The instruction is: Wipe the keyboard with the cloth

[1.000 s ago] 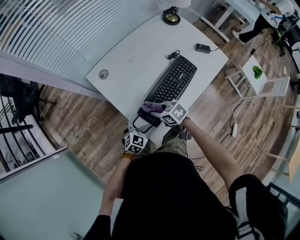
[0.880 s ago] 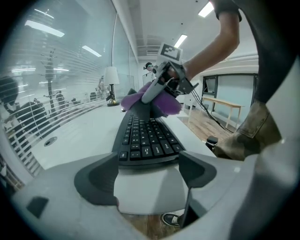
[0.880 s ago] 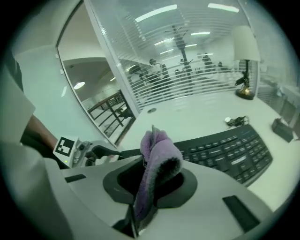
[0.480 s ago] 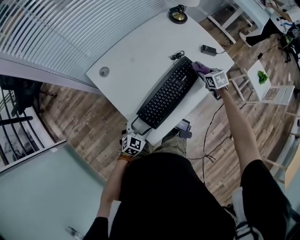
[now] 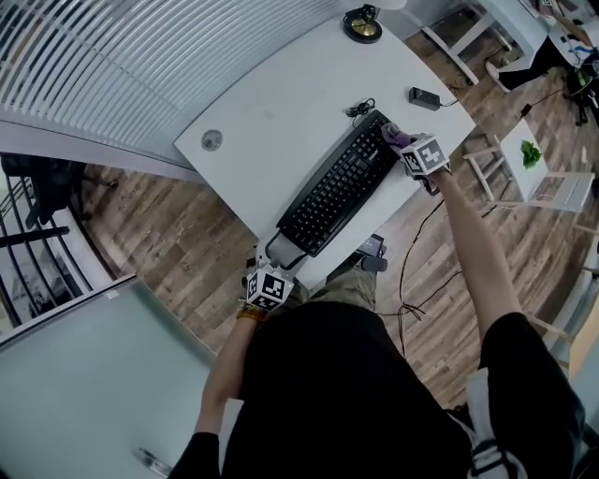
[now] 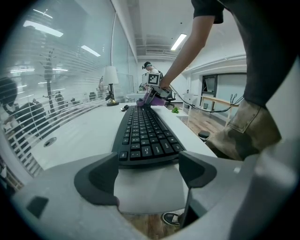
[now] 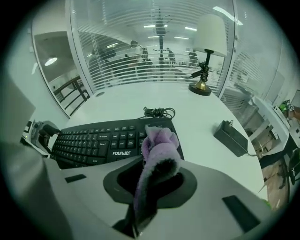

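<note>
A black keyboard (image 5: 343, 183) lies slantwise on the white desk (image 5: 281, 103). My right gripper (image 5: 401, 142) is shut on a purple cloth (image 7: 158, 146), which hangs over the keyboard's far right end (image 7: 161, 133). My left gripper (image 5: 276, 254) stands open at the keyboard's near left end (image 6: 146, 152), its two dark pads (image 6: 99, 177) spread to either side of that end at the desk's edge. In the left gripper view the right gripper (image 6: 152, 93) shows far off at the other end with the cloth (image 6: 158, 100).
A coiled cable (image 5: 359, 109) lies behind the keyboard. A black power adapter (image 5: 425, 97) sits near the desk's right corner and a brass-footed lamp (image 5: 361, 25) at the far end. A round cable port (image 5: 212, 140) is at the left. A small white table with a plant (image 5: 531, 154) stands on the wooden floor.
My right gripper has carried the cloth from the keyboard's near left end along to its far right end. The left gripper has stayed at the near end.
</note>
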A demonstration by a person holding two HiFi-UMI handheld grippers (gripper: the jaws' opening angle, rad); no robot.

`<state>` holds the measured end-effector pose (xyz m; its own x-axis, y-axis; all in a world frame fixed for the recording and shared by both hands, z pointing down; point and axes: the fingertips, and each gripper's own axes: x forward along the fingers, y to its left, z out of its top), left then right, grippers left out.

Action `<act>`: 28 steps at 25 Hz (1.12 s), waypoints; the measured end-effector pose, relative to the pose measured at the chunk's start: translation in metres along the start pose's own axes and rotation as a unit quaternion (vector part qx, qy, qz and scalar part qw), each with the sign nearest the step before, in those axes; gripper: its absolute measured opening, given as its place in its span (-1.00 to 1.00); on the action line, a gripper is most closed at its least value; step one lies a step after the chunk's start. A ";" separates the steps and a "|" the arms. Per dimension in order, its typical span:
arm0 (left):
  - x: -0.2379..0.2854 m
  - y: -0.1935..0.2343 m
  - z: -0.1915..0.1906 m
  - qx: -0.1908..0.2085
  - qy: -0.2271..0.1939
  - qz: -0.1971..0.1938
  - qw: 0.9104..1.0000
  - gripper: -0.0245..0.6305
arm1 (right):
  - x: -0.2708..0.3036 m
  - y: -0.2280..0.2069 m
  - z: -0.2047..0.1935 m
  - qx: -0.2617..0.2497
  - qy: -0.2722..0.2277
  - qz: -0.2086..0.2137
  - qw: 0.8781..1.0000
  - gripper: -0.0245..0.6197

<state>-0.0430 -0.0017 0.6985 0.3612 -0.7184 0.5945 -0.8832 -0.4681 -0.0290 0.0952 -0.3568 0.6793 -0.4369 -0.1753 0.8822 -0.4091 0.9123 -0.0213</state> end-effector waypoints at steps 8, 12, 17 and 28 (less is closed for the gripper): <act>0.001 0.001 0.000 -0.002 -0.003 0.002 1.000 0.30 | 0.006 0.029 -0.002 -0.031 0.026 0.006 0.999 -0.78; 0.001 0.000 0.001 0.002 -0.005 0.000 1.000 0.30 | 0.006 0.037 -0.004 -0.009 0.026 0.005 1.000 -0.78; -0.001 0.000 -0.001 0.006 -0.007 0.000 1.000 0.30 | 0.006 0.056 -0.005 0.012 0.030 0.024 0.999 -0.79; -0.002 -0.001 -0.001 0.006 -0.009 0.000 1.000 0.30 | 0.004 0.086 -0.008 0.028 0.011 0.016 0.999 -0.79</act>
<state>-0.0433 0.0003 0.6983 0.3665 -0.7271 0.5805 -0.8798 -0.4738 -0.0380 0.0647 -0.2757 0.6846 -0.4333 -0.1376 0.8907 -0.4395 0.8951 -0.0755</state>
